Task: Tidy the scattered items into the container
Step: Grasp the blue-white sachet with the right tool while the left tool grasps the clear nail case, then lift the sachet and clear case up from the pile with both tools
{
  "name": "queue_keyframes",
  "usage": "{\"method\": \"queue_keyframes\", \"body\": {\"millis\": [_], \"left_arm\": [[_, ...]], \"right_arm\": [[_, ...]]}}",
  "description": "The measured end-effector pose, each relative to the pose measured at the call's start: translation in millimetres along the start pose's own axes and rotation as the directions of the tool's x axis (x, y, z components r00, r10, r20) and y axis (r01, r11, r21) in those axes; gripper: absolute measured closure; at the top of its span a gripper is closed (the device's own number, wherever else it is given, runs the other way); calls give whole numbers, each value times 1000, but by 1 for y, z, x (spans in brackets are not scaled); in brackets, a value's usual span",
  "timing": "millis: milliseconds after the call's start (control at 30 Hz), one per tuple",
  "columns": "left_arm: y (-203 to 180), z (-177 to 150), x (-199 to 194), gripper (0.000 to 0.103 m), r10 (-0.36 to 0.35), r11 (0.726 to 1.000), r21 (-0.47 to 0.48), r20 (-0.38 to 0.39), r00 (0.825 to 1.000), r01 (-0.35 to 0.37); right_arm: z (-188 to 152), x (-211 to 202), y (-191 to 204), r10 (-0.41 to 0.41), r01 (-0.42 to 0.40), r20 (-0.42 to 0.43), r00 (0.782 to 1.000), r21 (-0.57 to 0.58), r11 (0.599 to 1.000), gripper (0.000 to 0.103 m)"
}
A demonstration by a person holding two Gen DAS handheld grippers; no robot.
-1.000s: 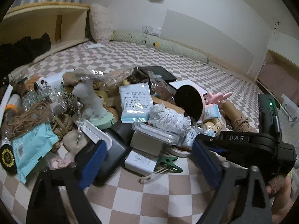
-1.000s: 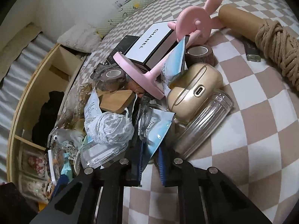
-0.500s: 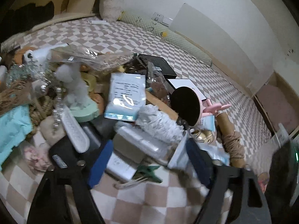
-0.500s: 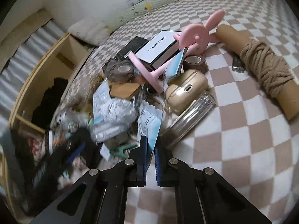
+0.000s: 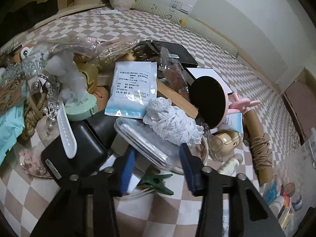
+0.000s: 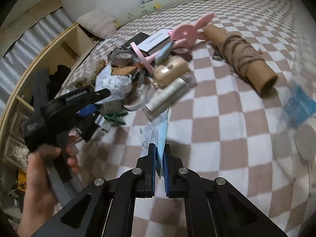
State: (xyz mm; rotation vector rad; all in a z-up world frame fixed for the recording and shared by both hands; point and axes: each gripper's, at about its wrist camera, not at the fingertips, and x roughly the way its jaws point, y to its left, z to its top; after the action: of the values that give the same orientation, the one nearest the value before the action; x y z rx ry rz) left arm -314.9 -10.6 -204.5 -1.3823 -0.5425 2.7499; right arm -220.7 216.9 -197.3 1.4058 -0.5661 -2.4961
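A heap of scattered items lies on the checked blanket (image 5: pixel 171 207). In the left wrist view my left gripper (image 5: pixel 158 164) hangs low over the heap's near edge. Its jaws are closing around a clear plastic case (image 5: pixel 142 142), and the blue pads still stand a little off its sides. A white lace roll (image 5: pixel 171 122) and a blue-and-white sachet (image 5: pixel 132 88) lie just beyond. In the right wrist view my right gripper (image 6: pixel 159 150) is shut on a thin blue-and-white sachet (image 6: pixel 161 132), held above the blanket away from the heap. A hand (image 6: pixel 39 173) holds the left gripper (image 6: pixel 94 106) at the left.
A pink rabbit-eared mirror (image 5: pixel 209 100), a gold case (image 5: pixel 223 142), a cardboard tube wound with twine (image 6: pixel 243 53) and a clear bottle (image 6: pixel 167 96) ring the heap. Small jars and packets (image 5: pixel 284 199) lie at the lower right. A wooden shelf (image 6: pixel 65 49) stands behind.
My right gripper has drawn the sachet out of the heap and carried it away over the blanket. My left gripper has moved in over the clear case and its jaws have narrowed.
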Motion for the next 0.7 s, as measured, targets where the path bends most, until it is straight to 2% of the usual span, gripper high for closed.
{"method": "queue_keyframes", "body": {"millis": [67,267,433,700], "left_arm": [[0,-1,-2,72,-10,1000,14,-1,1000,10],[-6,-11,-13,82,-36,994,102,5,999,36],[-10,-25,-33,85,-62,985,159,6,998,61],[-10,-54,-67,87,-62,974,220,-8,998,62]], "right_arm": [[-2,-2,-2,9,-9,0,1000,11,1000,95],[-7,-8,7,-3,4,23,1000,-38,999,95],[-18,-15,8,-7,9,28,1000,-48,999,95],[-36,-32,5,-5,6,45,999,-23,1000,95]]}}
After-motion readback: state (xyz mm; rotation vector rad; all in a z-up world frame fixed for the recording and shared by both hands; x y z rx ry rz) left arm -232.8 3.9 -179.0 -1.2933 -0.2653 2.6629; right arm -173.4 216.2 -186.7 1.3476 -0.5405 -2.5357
